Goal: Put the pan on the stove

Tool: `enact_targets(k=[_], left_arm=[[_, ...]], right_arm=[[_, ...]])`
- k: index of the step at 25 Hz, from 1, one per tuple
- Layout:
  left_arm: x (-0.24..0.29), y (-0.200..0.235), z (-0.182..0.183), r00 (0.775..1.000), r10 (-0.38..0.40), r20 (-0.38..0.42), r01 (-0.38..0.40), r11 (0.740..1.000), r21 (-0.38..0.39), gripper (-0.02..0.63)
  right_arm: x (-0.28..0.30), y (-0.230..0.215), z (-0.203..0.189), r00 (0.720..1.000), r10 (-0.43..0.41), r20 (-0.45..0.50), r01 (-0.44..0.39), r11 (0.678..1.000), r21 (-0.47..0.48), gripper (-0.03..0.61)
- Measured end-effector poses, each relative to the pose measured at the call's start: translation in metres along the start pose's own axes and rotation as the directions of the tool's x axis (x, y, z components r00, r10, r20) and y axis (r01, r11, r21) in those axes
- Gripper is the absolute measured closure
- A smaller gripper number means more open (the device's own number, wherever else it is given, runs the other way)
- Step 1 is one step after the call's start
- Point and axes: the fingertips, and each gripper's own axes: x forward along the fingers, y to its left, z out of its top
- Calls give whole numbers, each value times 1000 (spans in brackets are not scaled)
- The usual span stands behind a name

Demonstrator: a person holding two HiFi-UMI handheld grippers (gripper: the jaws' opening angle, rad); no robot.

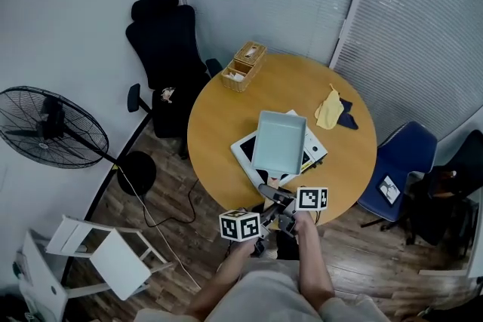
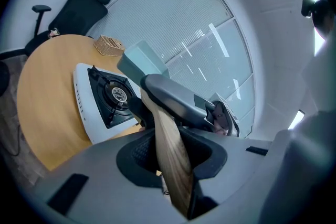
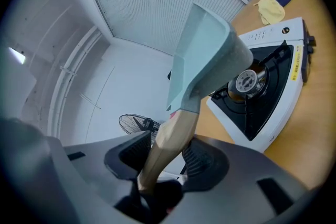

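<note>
My left gripper [image 2: 169,150] and right gripper [image 3: 164,157] both clench the wooden handle [image 1: 272,179]. The pan [image 1: 281,141] hangs over the stove [image 1: 243,150]. Gripped that far back, it may tilt and land crooked.

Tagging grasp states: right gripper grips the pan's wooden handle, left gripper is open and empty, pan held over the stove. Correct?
Not quite: the left gripper is not open and empty. The left gripper view shows its jaws closed on the wooden handle too. The rest stands: the right gripper grips the handle, and the pan is held over the stove.
</note>
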Motion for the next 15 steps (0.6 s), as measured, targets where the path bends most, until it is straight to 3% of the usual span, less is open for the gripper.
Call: enact_targets(k=[15], left_arm=[[33,28,-4,997,77,-20,-78,996,-49,508]], right_arm=[[5,-42,9,998,19,-61,-16,999,41,382]])
